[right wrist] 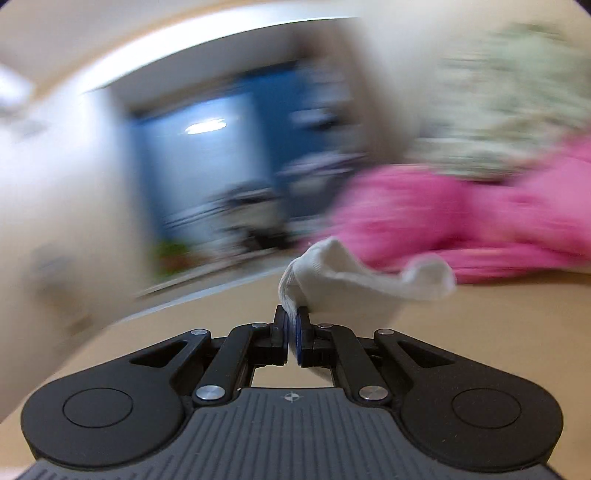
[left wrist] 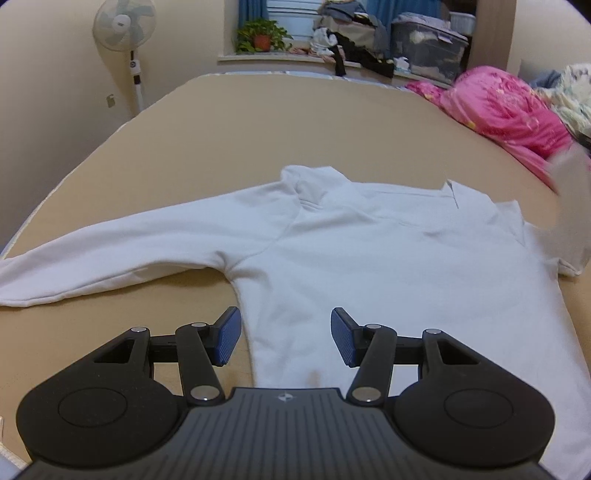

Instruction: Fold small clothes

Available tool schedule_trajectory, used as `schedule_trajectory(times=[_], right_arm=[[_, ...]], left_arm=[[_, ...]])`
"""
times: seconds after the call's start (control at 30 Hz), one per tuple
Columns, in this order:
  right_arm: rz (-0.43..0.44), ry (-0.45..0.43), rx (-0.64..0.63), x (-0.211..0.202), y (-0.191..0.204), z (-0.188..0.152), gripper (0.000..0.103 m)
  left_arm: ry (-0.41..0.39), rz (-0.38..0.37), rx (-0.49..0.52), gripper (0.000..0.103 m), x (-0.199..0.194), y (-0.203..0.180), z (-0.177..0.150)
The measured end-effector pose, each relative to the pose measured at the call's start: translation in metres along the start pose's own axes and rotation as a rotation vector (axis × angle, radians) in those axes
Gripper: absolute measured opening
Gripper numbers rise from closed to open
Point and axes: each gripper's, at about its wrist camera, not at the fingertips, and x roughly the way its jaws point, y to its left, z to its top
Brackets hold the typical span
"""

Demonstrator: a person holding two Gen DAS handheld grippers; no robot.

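Note:
A white long-sleeved top (left wrist: pixel 369 258) lies flat on the tan bed (left wrist: pixel 258 122), collar away from me, one sleeve (left wrist: pixel 110 240) stretched out to the left. My left gripper (left wrist: pixel 286 334) is open and empty, just above the top's near left edge. My right gripper (right wrist: pixel 291 325) is shut on a bunched white piece of the top (right wrist: pixel 354 277), probably the other sleeve's end, and holds it raised above the bed. In the left wrist view that raised cloth shows as a white blur (left wrist: pixel 570 192) at the far right. The right wrist view is blurred by motion.
A pink quilt (left wrist: pixel 509 107) and a patterned one (left wrist: pixel 572 88) are heaped at the bed's far right. A standing fan (left wrist: pixel 123 29) is at the back left. A potted plant (left wrist: pixel 262 37), piled clothes (left wrist: pixel 347 37) and a storage box (left wrist: pixel 428 48) sit on the window sill.

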Motion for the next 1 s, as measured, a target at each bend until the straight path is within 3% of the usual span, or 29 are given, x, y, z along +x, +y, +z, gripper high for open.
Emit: schedule_trajectory(times=[0.07, 0.13, 0.2, 0.23, 0.27, 0.3, 0.37, 0.43, 0.47, 0.5, 0.57, 0.67, 0.77, 0.83, 0.93, 0.97, 1.0], right_arm=[[0.185, 0.082, -0.018, 0.001, 0.08, -0.037, 0.004], [0.29, 0.203, -0.035, 0.006, 0.138, -0.081, 0.005], [0.403, 0.491, -0.056, 0.023, 0.184, -0.14, 0.026], [0.42, 0.635, -0.07, 0.028, 0.197, -0.165, 0.026], [0.381, 0.732, -0.099, 0.028, 0.205, -0.183, 0.026], [0.354, 0.767, -0.112, 0.022, 0.206, -0.189, 0.026], [0.371, 0.769, -0.112, 0.009, 0.195, -0.173, 0.026], [0.376, 0.755, -0.133, -0.008, 0.179, -0.148, 0.027], [0.372, 0.736, -0.151, -0.016, 0.168, -0.133, 0.031], [0.362, 0.717, -0.17, -0.021, 0.153, -0.117, 0.039], [0.31, 0.672, -0.2, -0.034, 0.125, -0.09, 0.047], [0.194, 0.59, -0.201, -0.042, 0.077, -0.063, 0.047], [0.053, 0.552, -0.139, -0.043, 0.033, -0.064, 0.047], [-0.035, 0.587, -0.069, -0.031, 0.012, -0.069, 0.047], [-0.074, 0.557, -0.112, -0.013, 0.005, -0.076, 0.053], [-0.095, 0.566, -0.151, -0.004, 0.005, -0.082, 0.054], [-0.103, 0.581, -0.181, 0.004, 0.005, -0.089, 0.054]], left_arm=[[0.007, 0.001, -0.031, 0.059, -0.001, 0.007, 0.001], [0.02, -0.007, -0.067, 0.059, -0.001, 0.015, 0.003], [0.036, -0.014, -0.094, 0.059, -0.001, 0.021, 0.004], [0.04, -0.017, -0.105, 0.059, -0.002, 0.024, 0.004], [0.04, -0.017, -0.119, 0.059, -0.003, 0.028, 0.005], [0.038, -0.021, -0.131, 0.059, -0.004, 0.031, 0.006], [0.037, -0.064, -0.164, 0.057, -0.005, 0.037, 0.01], [0.052, -0.137, -0.198, 0.044, 0.001, 0.041, 0.019], [0.062, -0.165, -0.203, 0.034, 0.007, 0.041, 0.024], [0.07, -0.186, -0.206, 0.032, 0.015, 0.039, 0.03], [0.088, -0.237, -0.212, 0.032, 0.034, 0.032, 0.04], [0.124, -0.286, -0.235, 0.032, 0.068, 0.019, 0.049], [0.149, -0.299, -0.238, 0.034, 0.099, 0.005, 0.051], [0.161, -0.304, -0.241, 0.034, 0.115, -0.003, 0.049], [0.189, -0.31, -0.243, 0.034, 0.136, -0.012, 0.046], [0.175, -0.299, -0.22, 0.032, 0.137, -0.016, 0.045], [0.161, -0.285, -0.19, 0.018, 0.137, -0.02, 0.045]])
